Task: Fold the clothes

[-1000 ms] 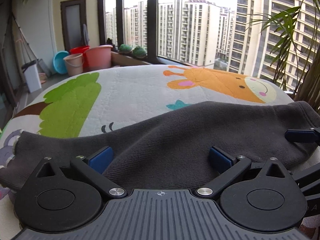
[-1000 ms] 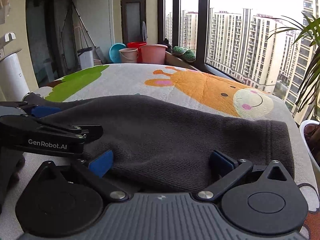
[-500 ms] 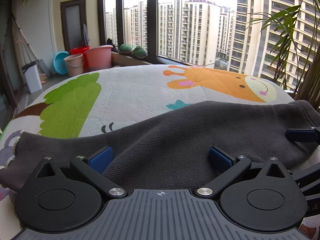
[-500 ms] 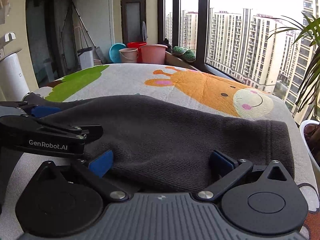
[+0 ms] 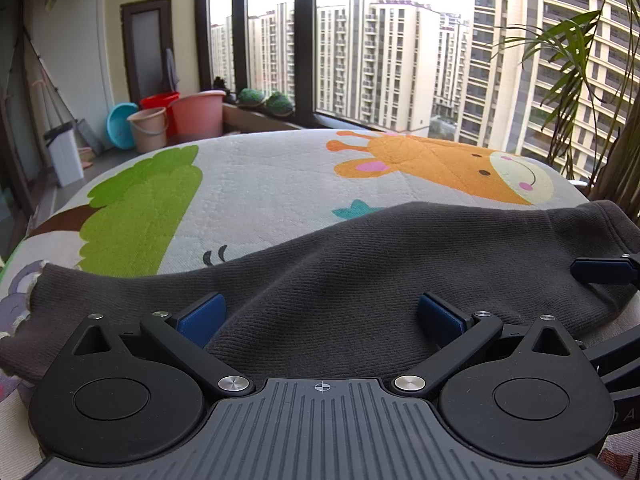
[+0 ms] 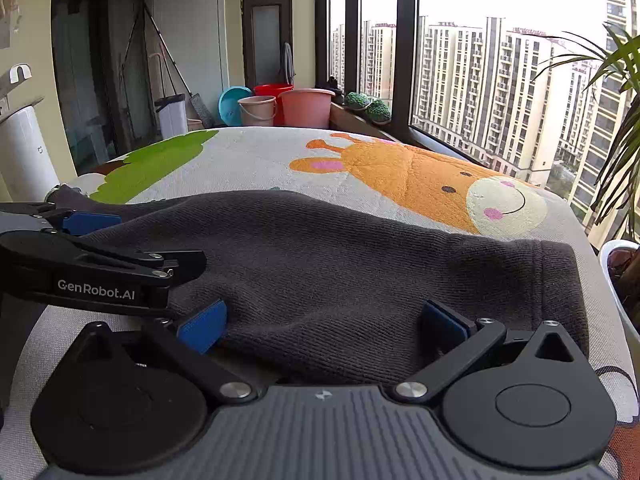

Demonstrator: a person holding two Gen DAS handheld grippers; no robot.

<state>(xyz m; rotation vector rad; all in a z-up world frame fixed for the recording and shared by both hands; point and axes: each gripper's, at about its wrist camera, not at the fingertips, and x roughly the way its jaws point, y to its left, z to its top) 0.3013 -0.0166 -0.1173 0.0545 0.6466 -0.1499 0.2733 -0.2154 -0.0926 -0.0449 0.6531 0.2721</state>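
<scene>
A dark grey knitted garment (image 5: 360, 264) lies stretched left to right across the cartoon play mat (image 5: 260, 184). My left gripper (image 5: 320, 316) is open, its blue pads spread wide on either side of the garment's near edge. In the right wrist view the same garment (image 6: 340, 264) ends in a ribbed hem on the right. There my right gripper (image 6: 323, 326) is open too, straddling the near edge close to that hem. The left gripper's blue pad (image 6: 90, 222) shows at the left of this view. The right gripper's blue pad (image 5: 600, 272) pokes in at the left wrist view's right edge.
The mat shows an orange giraffe (image 6: 420, 188) and a green tree (image 5: 140, 208). Plastic buckets (image 5: 192, 116) stand on the floor behind it. A potted palm in a white pot (image 6: 616, 256) crowds the right edge. A white cylinder (image 6: 24, 152) stands at the left.
</scene>
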